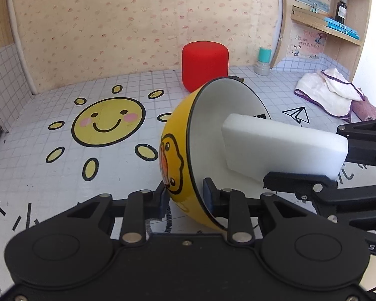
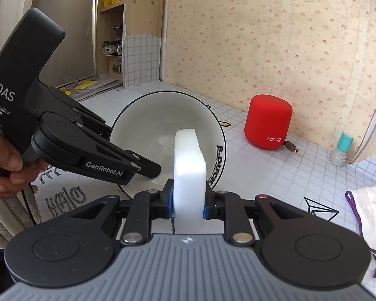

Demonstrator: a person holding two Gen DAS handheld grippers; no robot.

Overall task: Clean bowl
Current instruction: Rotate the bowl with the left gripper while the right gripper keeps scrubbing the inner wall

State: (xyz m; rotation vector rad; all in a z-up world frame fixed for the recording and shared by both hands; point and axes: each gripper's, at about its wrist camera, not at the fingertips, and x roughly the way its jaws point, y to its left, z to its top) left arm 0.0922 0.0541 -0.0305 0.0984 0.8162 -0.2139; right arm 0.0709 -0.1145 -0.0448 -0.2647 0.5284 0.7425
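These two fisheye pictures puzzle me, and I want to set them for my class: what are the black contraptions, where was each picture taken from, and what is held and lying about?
No robot is here: a person's hand holds one of two handheld two-finger grippers, each with a camera looking forward along its fingers.

The left wrist view shows the left gripper clamped on the rim of a yellow duck bowl, tipped on its side.

The right wrist view shows the right gripper squeezing a white sponge block, whose far end reaches into the bowl's white inside.

On the grid-patterned table lie a red speaker, a small teal-capped bottle and a white cloth.
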